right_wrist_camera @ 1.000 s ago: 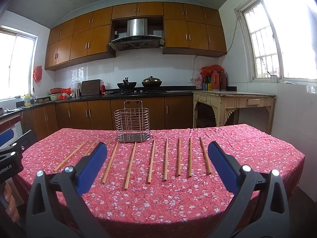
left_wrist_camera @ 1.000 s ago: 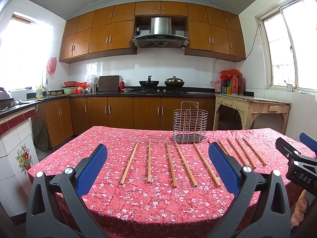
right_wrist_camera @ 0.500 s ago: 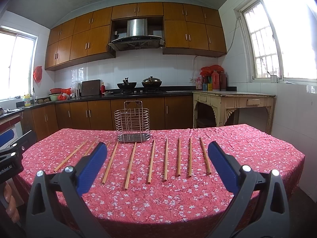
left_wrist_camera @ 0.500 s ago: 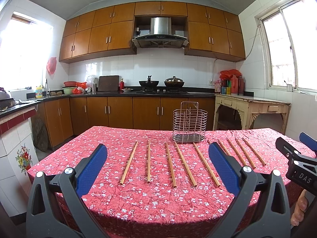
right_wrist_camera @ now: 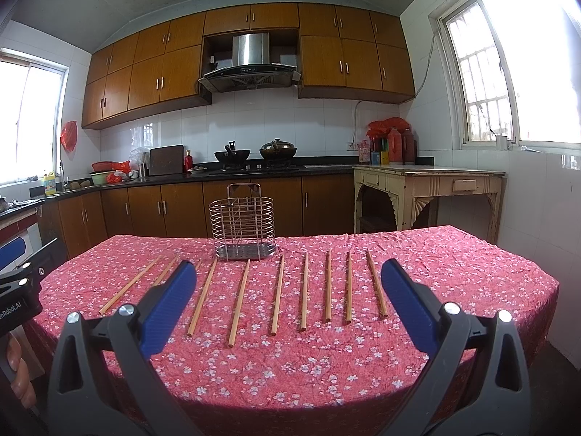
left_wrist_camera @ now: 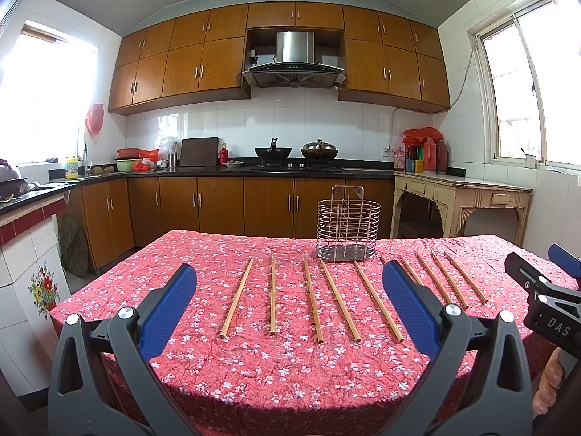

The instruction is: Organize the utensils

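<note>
Several wooden chopsticks [left_wrist_camera: 337, 299] lie side by side in a row on the red flowered tablecloth [left_wrist_camera: 283, 374]; they also show in the right wrist view [right_wrist_camera: 277, 294]. An empty wire utensil holder [left_wrist_camera: 348, 226] stands upright behind them, also in the right wrist view [right_wrist_camera: 243, 230]. My left gripper [left_wrist_camera: 288, 301] is open and empty, held at the near table edge short of the chopsticks. My right gripper [right_wrist_camera: 287, 299] is open and empty, likewise at the near edge. Each gripper shows at the edge of the other's view.
Wooden kitchen cabinets and a black counter with a stove and two woks [left_wrist_camera: 296, 152] run along the back wall. A cream side table [left_wrist_camera: 461, 196] stands at the right under the window. A tiled counter [left_wrist_camera: 25, 239] is at the left.
</note>
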Motion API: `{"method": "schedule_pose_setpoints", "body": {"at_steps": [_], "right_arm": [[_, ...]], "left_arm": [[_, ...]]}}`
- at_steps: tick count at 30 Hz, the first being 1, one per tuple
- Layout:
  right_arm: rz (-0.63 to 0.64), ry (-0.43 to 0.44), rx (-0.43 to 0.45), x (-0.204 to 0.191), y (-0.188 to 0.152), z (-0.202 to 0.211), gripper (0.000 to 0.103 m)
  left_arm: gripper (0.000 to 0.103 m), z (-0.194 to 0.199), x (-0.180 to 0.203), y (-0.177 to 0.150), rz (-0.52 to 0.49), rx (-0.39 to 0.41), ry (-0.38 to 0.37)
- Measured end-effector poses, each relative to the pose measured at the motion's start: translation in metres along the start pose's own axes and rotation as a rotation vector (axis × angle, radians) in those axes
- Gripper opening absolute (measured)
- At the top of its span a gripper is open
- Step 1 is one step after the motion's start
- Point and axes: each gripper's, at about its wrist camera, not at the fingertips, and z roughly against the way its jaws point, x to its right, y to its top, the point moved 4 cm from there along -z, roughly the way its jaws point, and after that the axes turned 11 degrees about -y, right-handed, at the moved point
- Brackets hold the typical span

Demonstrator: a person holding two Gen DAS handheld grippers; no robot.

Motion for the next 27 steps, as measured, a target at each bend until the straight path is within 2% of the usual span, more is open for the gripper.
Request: {"method": "schedule_pose_setpoints", "body": {"at_steps": [10,16,22,24,27], "right_arm": [[-0.003,-0.004,-0.015,0.002,-0.005,-0.007,0.099],[-0.004,-0.055,-0.063,0.010,-0.012,-0.028,0.099],[0.006,-0.152,-0.185,0.038,-0.034,-0.079,0.099],[0.003,-0.190,-0.241,0.052,-0.044,-0.101,0.093],[-0.016,-0.227,-0.343,0.074,-0.058,-0.135,0.080]], "left_arm": [[0.101,-0.004,-0.003,-0.004,0.014,-0.020,0.013],[0.101,-0.015,-0.016,-0.011,0.043,-0.070,0.048],[0.101,-0.040,-0.044,-0.027,0.095,-0.185,0.097],[0.101,-0.052,-0.058,-0.035,0.112,-0.239,0.133],[0.101,-0.066,-0.076,-0.048,0.151,-0.314,0.139]]}}
